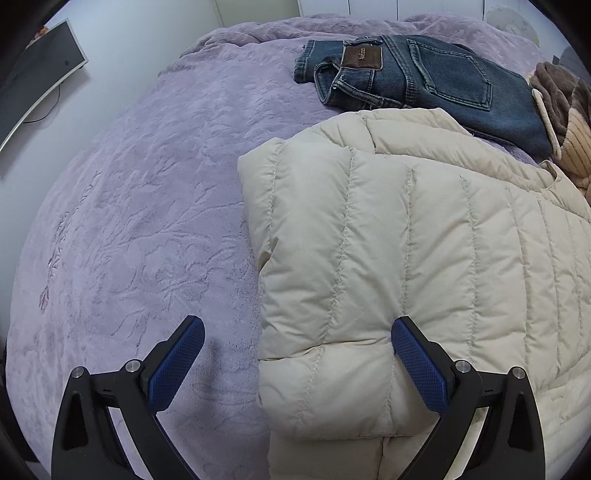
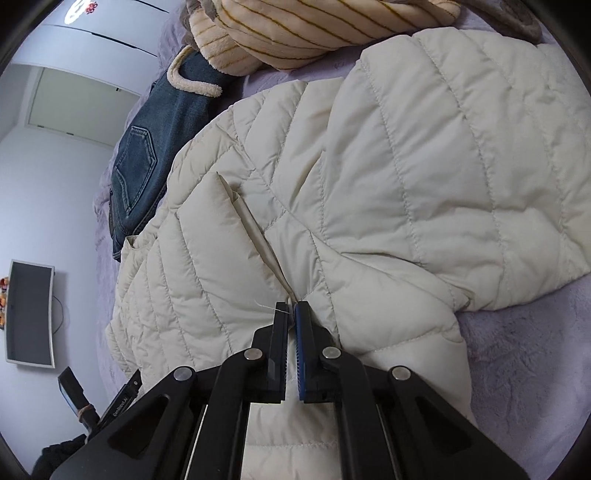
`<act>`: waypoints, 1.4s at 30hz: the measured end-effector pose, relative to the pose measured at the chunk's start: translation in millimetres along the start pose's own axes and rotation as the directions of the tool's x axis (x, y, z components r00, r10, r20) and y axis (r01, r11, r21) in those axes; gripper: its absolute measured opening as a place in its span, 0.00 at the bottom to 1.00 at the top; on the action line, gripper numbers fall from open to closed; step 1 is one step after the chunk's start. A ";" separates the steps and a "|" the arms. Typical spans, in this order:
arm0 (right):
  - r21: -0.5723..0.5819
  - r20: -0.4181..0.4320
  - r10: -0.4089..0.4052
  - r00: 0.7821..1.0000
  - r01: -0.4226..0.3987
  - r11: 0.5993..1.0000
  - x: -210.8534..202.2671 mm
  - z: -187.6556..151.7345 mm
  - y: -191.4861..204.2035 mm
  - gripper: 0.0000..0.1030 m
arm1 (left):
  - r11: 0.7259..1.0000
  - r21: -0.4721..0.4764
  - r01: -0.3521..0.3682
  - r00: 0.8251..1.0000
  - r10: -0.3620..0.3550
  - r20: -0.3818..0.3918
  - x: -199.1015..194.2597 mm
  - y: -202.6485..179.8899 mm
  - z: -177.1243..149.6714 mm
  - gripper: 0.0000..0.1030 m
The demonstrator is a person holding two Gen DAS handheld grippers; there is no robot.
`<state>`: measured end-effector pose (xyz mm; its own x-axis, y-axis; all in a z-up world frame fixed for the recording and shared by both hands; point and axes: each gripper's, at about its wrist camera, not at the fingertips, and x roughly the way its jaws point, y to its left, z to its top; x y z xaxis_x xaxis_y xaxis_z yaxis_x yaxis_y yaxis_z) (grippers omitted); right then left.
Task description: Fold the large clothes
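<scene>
Cream puffer jacket (image 2: 388, 177) mid-fold on bed (image 1: 129, 221); right gripper (image 2: 291, 308) pinched on front edge; left gripper (image 1: 297, 332) spread, astride folded corner; closing there judged needed next.

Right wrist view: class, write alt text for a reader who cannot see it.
The right tongs are shut on the front edge strip of a cream quilted puffer jacket spread over a lilac bedspread. Behind it lie folded blue jeans and a striped fleece garment.
</scene>
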<state>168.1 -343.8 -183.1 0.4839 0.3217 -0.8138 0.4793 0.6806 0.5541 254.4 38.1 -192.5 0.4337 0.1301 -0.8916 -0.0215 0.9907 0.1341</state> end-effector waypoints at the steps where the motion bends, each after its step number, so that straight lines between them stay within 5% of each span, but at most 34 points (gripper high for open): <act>1: -0.010 0.001 -0.008 1.000 0.008 1.000 -1.7 -1.8 -0.7 0.04 | 1.000 0.005 -0.001 1.000 0.001 0.000 -0.1 -0.7 -0.3 0.99; 10: -0.019 0.011 -0.058 0.998 0.058 0.998 -13.8 0.3 -11.3 0.03 | 1.000 0.010 -0.010 1.000 0.010 -0.009 -0.6 -3.5 2.6 0.99; 17: 0.013 -0.028 0.052 0.998 -0.051 0.999 -32.7 -1.0 -27.0 0.07 | 1.000 0.015 0.003 1.000 -0.003 0.016 -20.2 -15.5 4.6 0.99; 18: 0.015 -0.023 0.057 0.998 -0.056 0.998 -37.5 -1.7 -30.2 0.10 | 1.000 0.021 0.013 1.000 -0.014 0.021 -24.9 -18.6 4.4 0.99; 21: 0.031 -0.006 0.060 0.998 -0.060 0.998 -54.2 -4.9 -44.6 0.40 | 0.998 0.045 0.052 0.999 -0.052 0.013 -36.3 -34.3 4.5 0.99; 23: 0.043 0.008 0.051 0.999 -0.052 0.998 -68.5 -7.5 -57.2 0.41 | 0.994 0.060 0.090 0.996 -0.090 0.003 -44.8 -48.6 2.6 0.99; 32: 0.203 0.105 -0.078 0.991 0.055 0.978 -126.9 -5.8 -152.0 0.43 | 0.944 0.161 0.288 0.957 -0.277 -0.088 -78.6 -141.8 -21.2 0.99; 42: 0.438 0.240 -0.062 0.969 -0.051 0.898 -165.0 19.7 -248.2 0.43 | 0.900 0.210 0.383 0.917 -0.343 -0.201 -91.8 -218.4 -58.0 0.99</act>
<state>-16.3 -578.7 -182.9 0.6145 0.1113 -0.7810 0.7264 0.3065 0.6152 167.0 -187.9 -165.0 0.2246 -0.2131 -0.9509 0.3363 0.9328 -0.1296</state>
